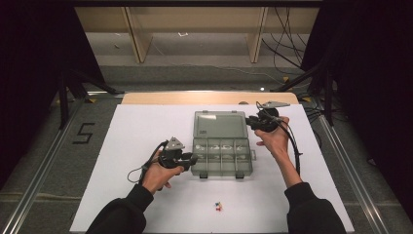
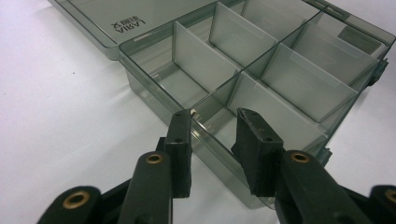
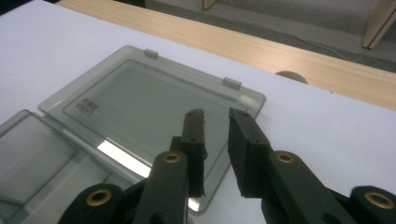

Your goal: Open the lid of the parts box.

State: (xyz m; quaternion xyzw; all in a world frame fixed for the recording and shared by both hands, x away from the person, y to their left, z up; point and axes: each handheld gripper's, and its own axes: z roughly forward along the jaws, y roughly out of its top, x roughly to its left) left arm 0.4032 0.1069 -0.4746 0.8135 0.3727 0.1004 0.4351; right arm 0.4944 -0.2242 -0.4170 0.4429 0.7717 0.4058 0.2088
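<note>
The left gripper's [image 1: 191, 159] fingers [image 2: 180, 140] are parted astride the box [image 1: 221, 157] wall, unclamped. The right gripper's [image 1: 251, 120] fingers [image 3: 194, 140] are parted above the lid [image 3: 154, 109], which lies fully opened. The small pieces [image 1: 218, 206] are left unloaded on the bench [image 1: 136, 131], near the person.

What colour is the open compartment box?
Translucent smoky grey-green; the compartment box shows this best in the left gripper view.

- Smoky clear compartment box [image 1: 221, 157] lies open flat on my white table; dividers upright, compartments look bare.
- Its lid [image 1: 219, 125] lies folded back, far side.

Smoky grey translucent box [image 1: 221, 156], white table [image 1: 141, 131]
</note>
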